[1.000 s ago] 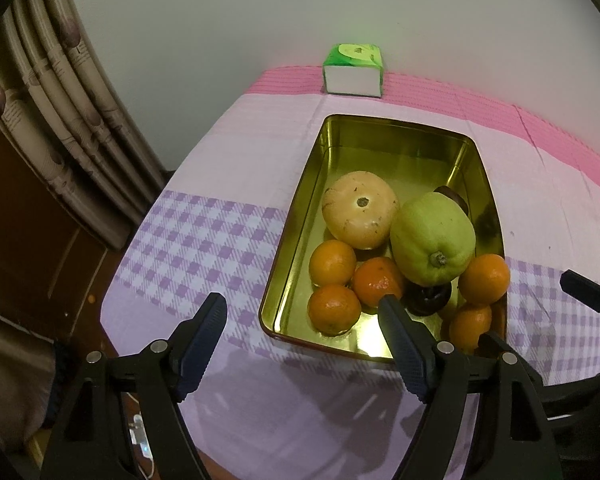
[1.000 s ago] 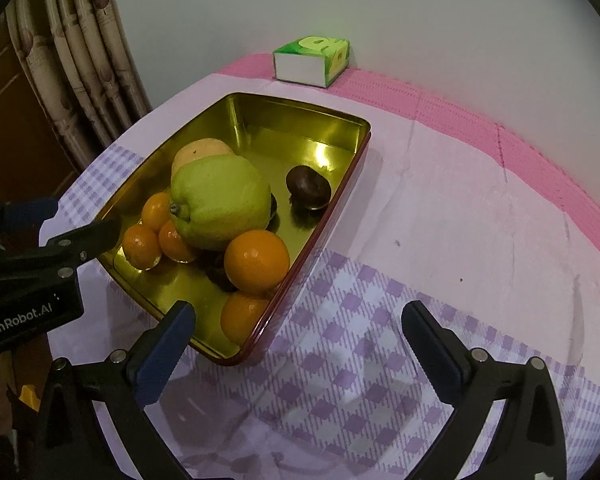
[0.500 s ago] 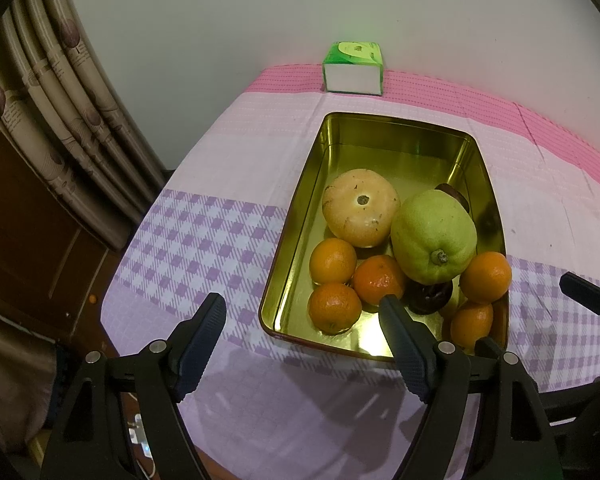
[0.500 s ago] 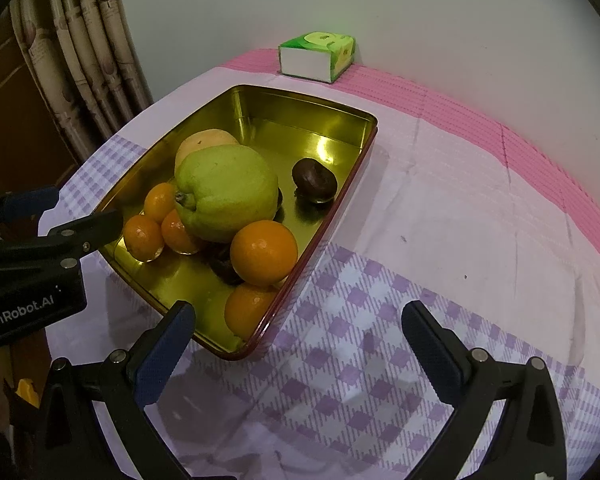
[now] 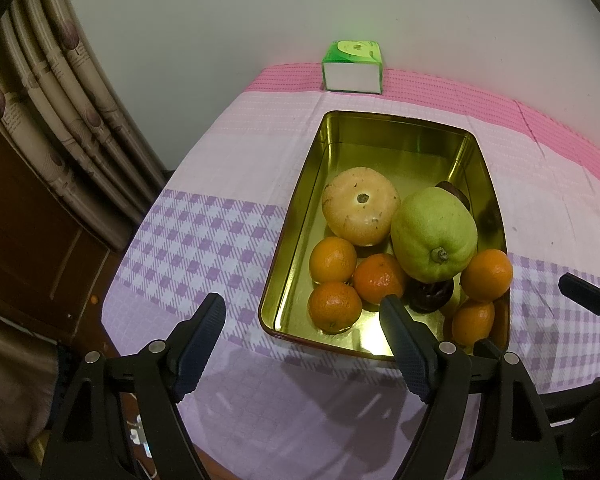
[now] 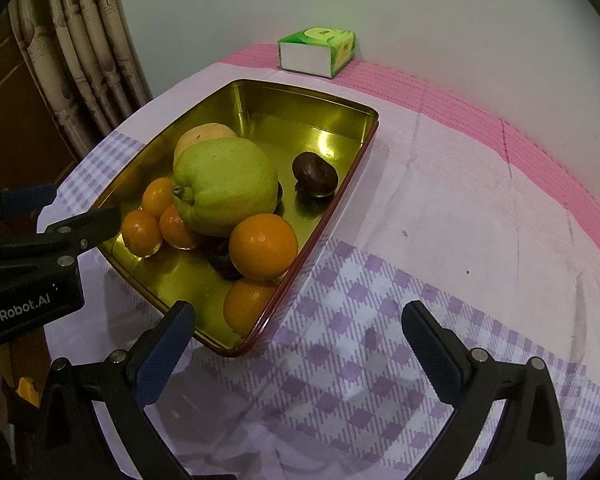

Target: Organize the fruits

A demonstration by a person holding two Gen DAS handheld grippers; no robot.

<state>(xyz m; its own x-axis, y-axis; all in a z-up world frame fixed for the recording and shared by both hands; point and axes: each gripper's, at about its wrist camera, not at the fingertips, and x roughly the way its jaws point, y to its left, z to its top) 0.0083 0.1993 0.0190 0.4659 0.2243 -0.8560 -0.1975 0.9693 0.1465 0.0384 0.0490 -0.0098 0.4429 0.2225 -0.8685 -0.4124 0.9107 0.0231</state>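
Over the gold tin [image 5: 296,240] | left gripper [image 5: 300,328], right gripper [image 6: 296,332] both spread wide, empty (guessing lining up a grab) | fruit piled inside

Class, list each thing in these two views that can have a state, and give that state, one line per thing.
left gripper: open, holding nothing.
right gripper: open, holding nothing.
gold tin: lidless, fruit at its near end.
big green fruit: resting on other fruit.
five oranges: loose in the tin.
tissue box: at the wall, closed as far as visible.

tin [image 5: 300,216] gold | oranges [image 6: 263,246] orange | cloth [image 6: 440,184] pink, purple-checked | box [image 5: 352,66] green-white
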